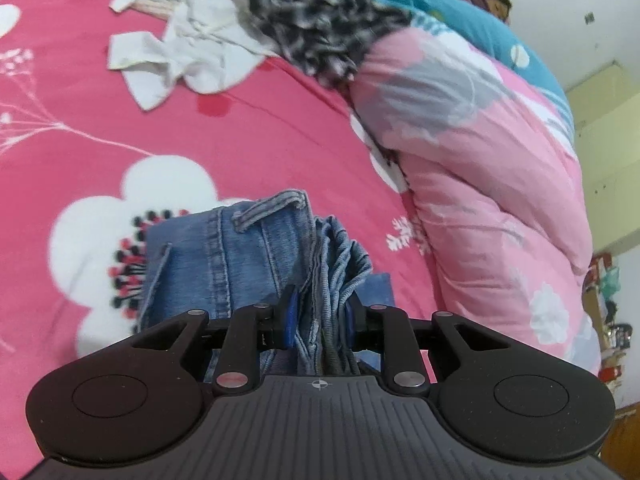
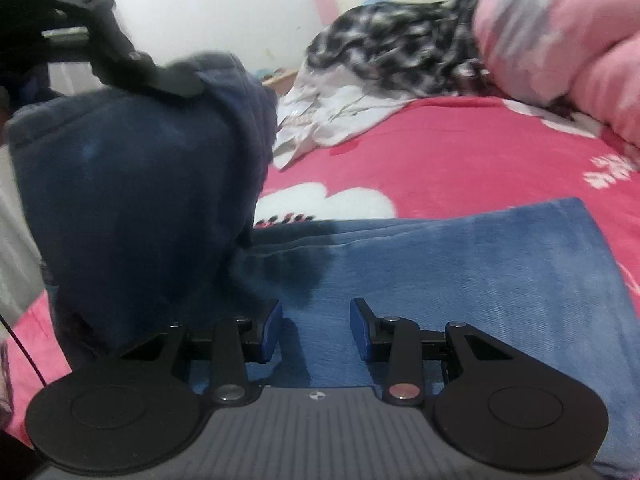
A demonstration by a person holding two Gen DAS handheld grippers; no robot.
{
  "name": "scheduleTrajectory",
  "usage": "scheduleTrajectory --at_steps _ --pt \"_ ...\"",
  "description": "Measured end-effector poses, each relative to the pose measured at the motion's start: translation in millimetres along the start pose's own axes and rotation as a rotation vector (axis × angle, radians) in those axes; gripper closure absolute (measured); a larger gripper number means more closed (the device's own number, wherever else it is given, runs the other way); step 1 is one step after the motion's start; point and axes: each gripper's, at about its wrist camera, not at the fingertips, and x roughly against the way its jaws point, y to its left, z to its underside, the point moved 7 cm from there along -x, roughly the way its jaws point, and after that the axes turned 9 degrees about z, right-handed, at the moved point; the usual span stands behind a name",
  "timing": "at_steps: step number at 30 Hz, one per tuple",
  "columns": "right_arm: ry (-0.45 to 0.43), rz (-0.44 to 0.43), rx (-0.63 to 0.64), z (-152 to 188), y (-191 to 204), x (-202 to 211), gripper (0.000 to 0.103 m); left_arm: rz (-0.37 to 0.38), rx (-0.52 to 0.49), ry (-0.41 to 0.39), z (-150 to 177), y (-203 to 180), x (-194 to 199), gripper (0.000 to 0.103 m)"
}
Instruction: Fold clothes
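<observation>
My left tongs gripped bunched jeans, their lower part hidden; right tongs hung released, far clothes blurred.

1 jeans, 2 grippers, 1 quilt

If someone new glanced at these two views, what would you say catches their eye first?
Most likely the blue jeans, bunched in the left claw and lifted over the bright pink flowered bedspread. In the right wrist view, the right claw hovers open over the denim lying flat. Behind, unfolded clothes lie heaped beside a pink quilt.
</observation>
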Motion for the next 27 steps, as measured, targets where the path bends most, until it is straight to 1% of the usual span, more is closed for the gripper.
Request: scheduleTrajectory --at_steps 4,9,10,11,12,13,14,16,17,19,20,23,25,27 --pt "-0.043 0.010 -0.081 0.6 -26.2 18.8 0.063 -0.018 -0.002 0.042 -3.1 -12.8 -22.1 0.082" --pt "-0.075 0.067 -0.179 4.8 -64.6 42.3 0.063 -0.024 -0.051 0.118 0.1 -34.8 -54.9 0.082" --pt "-0.081 0.076 -0.201 4.6 -71.7 45.6 0.063 -0.011 -0.065 0.136 2.2 -40.8 -62.3 0.085" --pt "-0.088 0.083 -0.223 4.4 -78.8 48.9 0.063 0.024 -0.073 0.156 4.6 -48.4 -70.4 0.091" --pt "-0.095 0.091 -0.244 4.2 -85.9 52.2 0.063 0.065 -0.078 0.176 7.0 -57.3 -78.8 0.095" --pt "-0.101 0.099 -0.266 4.1 -92.9 55.5 0.063 0.098 -0.098 0.191 9.9 -66.8 -86.6 0.095" --pt "-0.097 0.100 -0.283 4.7 -98.4 55.1 0.063 0.111 -0.140 0.206 14.3 -75.6 -94.5 0.093" --pt "-0.080 0.080 -0.311 6.3 -106.6 52.0 0.063 0.081 -0.223 0.225 23.4 -82.5 -105.2 0.087" --pt "-0.080 0.067 -0.321 6.6 -108.2 51.8 0.063 0.072 -0.232 0.233 25.6 -79.8 -105.5 0.080" --pt "-0.074 0.047 -0.334 6.5 -110.9 51.8 0.063 0.064 -0.226 0.239 26.2 -70.3 -100.4 0.076" --pt "-0.072 0.038 -0.345 6.6 -112.2 51.7 0.063 0.053 -0.228 0.231 24.2 -64.6 -95.0 0.072" --pt "-0.055 -0.007 -0.410 6.0 -120.3 52.5 0.063 0.011 -0.238 0.158 10.2 -42.4 -65.6 0.066" --pt "-0.038 -0.046 -0.494 5.2 -129.9 53.5 0.062 -0.020 -0.254 0.114 4.2 -27.0 -44.1 0.062" --pt "0.000 -0.101 -0.597 4.5 -139.4 52.1 0.061 -0.074 -0.304 0.078 6.2 -12.1 -23.9 0.056"
